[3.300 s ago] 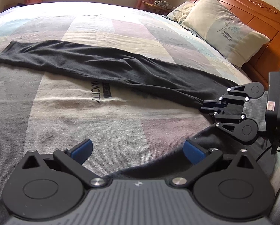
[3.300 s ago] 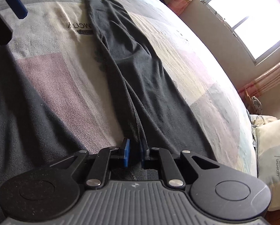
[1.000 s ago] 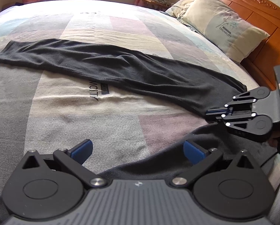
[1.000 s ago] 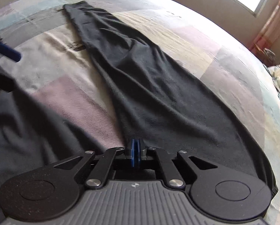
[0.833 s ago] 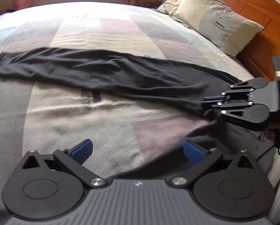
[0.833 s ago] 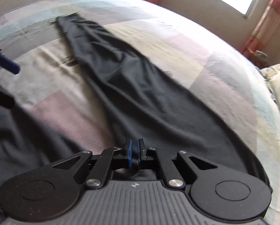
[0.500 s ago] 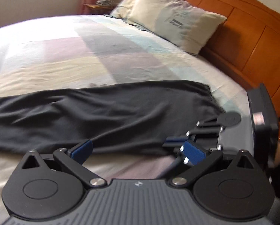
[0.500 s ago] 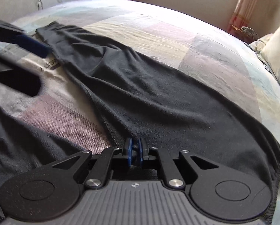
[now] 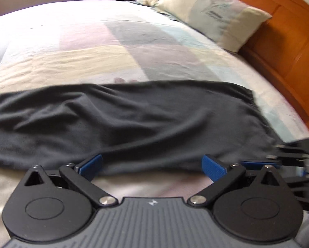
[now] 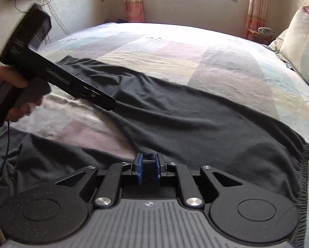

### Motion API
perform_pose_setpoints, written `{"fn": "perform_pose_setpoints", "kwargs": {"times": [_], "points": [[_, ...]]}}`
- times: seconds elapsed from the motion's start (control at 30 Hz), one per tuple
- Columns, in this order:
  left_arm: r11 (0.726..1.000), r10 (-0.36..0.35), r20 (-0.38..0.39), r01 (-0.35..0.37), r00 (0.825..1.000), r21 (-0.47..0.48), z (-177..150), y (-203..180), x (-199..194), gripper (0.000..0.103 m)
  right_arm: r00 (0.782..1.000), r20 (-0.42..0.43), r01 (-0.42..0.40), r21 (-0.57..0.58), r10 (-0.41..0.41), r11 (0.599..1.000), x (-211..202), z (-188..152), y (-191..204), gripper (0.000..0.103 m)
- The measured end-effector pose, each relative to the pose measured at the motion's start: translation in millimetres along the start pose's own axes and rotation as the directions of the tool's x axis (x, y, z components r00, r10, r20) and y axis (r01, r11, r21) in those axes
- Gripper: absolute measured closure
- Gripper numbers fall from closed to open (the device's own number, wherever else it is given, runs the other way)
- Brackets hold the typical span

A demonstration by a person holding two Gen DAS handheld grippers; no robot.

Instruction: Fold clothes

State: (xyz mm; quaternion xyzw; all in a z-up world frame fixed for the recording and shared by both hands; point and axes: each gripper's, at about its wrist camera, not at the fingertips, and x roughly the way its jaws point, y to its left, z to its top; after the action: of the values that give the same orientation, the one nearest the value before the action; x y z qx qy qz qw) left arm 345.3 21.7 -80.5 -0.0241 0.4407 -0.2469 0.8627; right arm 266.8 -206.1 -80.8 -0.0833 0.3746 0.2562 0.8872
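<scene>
Lying flat across the patchwork bedspread (image 9: 117, 41) are the dark trousers (image 9: 133, 119) | right gripper (image 10: 148, 168): jaws are being opened, a small gap is seen, no cloth pressed between | left gripper (image 9: 152, 164): held wide apart, empty, just above the trousers' near edge | pillow (image 9: 212, 12) at the headboard (image 9: 282, 41).

Matt black knit trousers (image 9: 133, 122) (soft)

One black garment (image 9: 133, 119), two pillows (image 9: 212, 12), one bed (image 9: 71, 47), two grippers (image 9: 152, 163).

Both wrist views low, share trousers (image 9: 133, 122).
</scene>
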Motion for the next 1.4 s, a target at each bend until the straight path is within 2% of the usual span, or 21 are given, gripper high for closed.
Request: {"fn": "perform_pose_setpoints", "kwargs": {"times": [0.03, 0.1, 0.2, 0.33, 0.5, 0.67, 0.87, 0.97, 1.07, 1.2, 1.27, 1.33, 1.4], "points": [[1.0, -0.011, -0.003, 0.011, 1.0, 0.002, -4.7, -2.4, -5.9, 0.001, 1.0, -0.028, -0.001, 0.005, 0.001, 1.0, 6.1, -1.6, 2.3, 0.088], [1.0, 0.02, -0.01, -0.02, 1.0, 0.011, -15.8, -8.1, -15.5, 0.001, 0.996, -0.083, 0.014, 0.004, -0.014, 1.0, 15.3, -11.2, 6.7, 0.087], [0.999, 0.041, -0.01, -0.04, 0.999, 0.001, -31.6, -11.4, -31.3, 0.001, 0.997, -0.077, 0.019, 0.032, -0.016, 0.999, 7.7, -11.1, 7.5, 0.087], [0.999, 0.04, 0.001, -0.04, 0.999, -0.026, -47.1, -8.8, -49.8, 0.001, 1.0, 0.006, 0.004, 0.019, -0.005, 1.0, 0.1, 6.4, 19.2, 0.085], [0.998, 0.066, 0.018, -0.065, 0.998, -0.02, -57.7, -15.4, -63.3, 0.001, 0.996, -0.084, 0.035, -0.007, -0.036, 0.999, 21.3, -5.4, 27.0, 0.084], [0.998, 0.051, 0.022, -0.05, 0.998, -0.049, -65.0, -13.4, -63.1, 0.001, 0.997, -0.072, 0.034, 0.083, -0.028, 0.996, 18.0, -10.0, 21.8, 0.084], [0.996, 0.062, 0.033, -0.059, 0.998, -0.072, -67.9, -12.2, -65.8, 0.001, 0.997, -0.064, 0.04, 0.062, -0.036, 0.997, 33.5, 1.9, 22.8, 0.082], [0.995, 0.072, 0.04, -0.069, 0.997, -0.074, -68.2, -12.7, -70.0, 0.001, 0.999, -0.047, 0.026, 0.093, -0.022, 0.995, 39.3, 6.8, 17.2, 0.082], [0.995, 0.073, 0.045, -0.07, 0.996, -0.067, -70.4, -13.7, -77.5, 0.001, 0.999, -0.04, 0.03, 0.11, -0.025, 0.993, 28.3, 9.8, 19.4, 0.08], [0.996, 0.07, 0.042, -0.068, 0.997, -0.059, -76.4, -14.2, -86.1, 0.001, 0.999, -0.048, 0.022, 0.092, -0.018, 0.995, 16.1, 3.5, 30.8, 0.068], [0.995, 0.076, 0.029, -0.074, 0.997, -0.066, -80.2, -14.5, -86.8, 0.001, 0.997, -0.079, 0.021, 0.081, -0.015, 0.997, 23.0, -1.9, 35.9, 0.067], [0.994, 0.088, 0.017, -0.086, 0.996, -0.068, -84.0, -16.5, -88.7, 0.001, 0.999, -0.05, 0.024, 0.072, -0.021, 0.997, 29.9, -5.4, 37.9, 0.061], [0.994, 0.093, 0.018, -0.091, 0.996, -0.067, -88.6, -18.3, -94.5, 0.001, 0.999, -0.032, 0.02, 0.08, -0.017, 0.997, 34.5, -2.5, 35.4, 0.059]]}}
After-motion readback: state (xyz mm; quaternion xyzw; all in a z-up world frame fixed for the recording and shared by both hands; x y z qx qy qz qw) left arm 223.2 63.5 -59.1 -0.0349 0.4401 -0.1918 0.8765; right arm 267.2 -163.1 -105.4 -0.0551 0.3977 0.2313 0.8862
